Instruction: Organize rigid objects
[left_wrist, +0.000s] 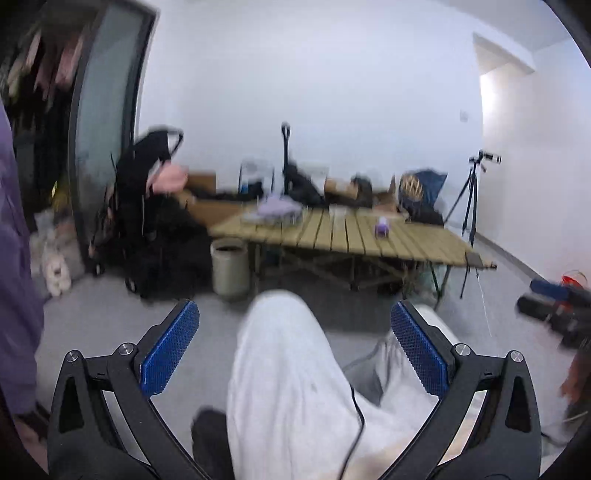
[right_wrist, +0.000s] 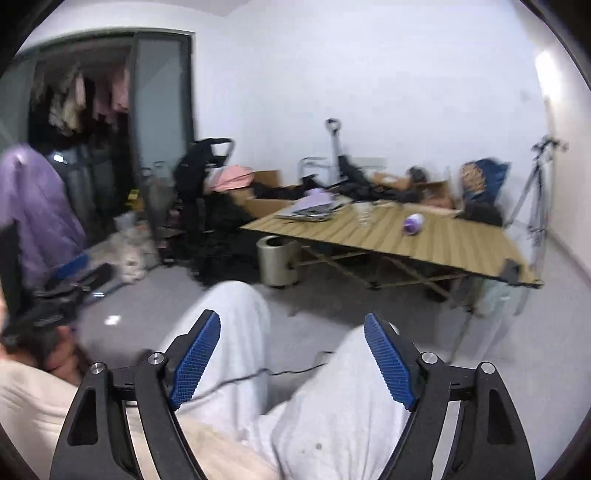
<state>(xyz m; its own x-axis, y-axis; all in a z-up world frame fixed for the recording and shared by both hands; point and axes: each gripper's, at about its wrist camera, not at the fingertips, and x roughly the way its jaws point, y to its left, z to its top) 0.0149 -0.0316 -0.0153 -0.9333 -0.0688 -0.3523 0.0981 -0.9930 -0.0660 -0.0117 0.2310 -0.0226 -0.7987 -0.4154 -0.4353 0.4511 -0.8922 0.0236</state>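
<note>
A: Left claw (left_wrist: 295, 343), status? Work across from the left.

B: Spread wide, nothing between the pads. It hangs over my knee (left_wrist: 280, 354), pointed at the bench (left_wrist: 424, 243) across the floor. Well apart from it; no contact with anything.

A: What's on the bench?

B: Left end, a tray (right_wrist: 310, 214) with a lilac thing lying on it. Middle, a clear glass (right_wrist: 364, 214), I think; too blurred to swear to. Right of that, the purple cup (right_wrist: 413, 224), tipped on its side, long axis running roughly across the slats, mouth towards me.

A: Right claw (right_wrist: 291, 358)?

B: Also spread, empty, above my legs. From it the cup lies ahead and to the right, far off. In the left view the cup (left_wrist: 382, 227) also sits ahead and to the right.

A: Nearer arm?

B: My judgement: the right, since the cup lies toward that side. Either way I must close the whole gap first, then come at the cup across its barrel, not end-on.
</note>
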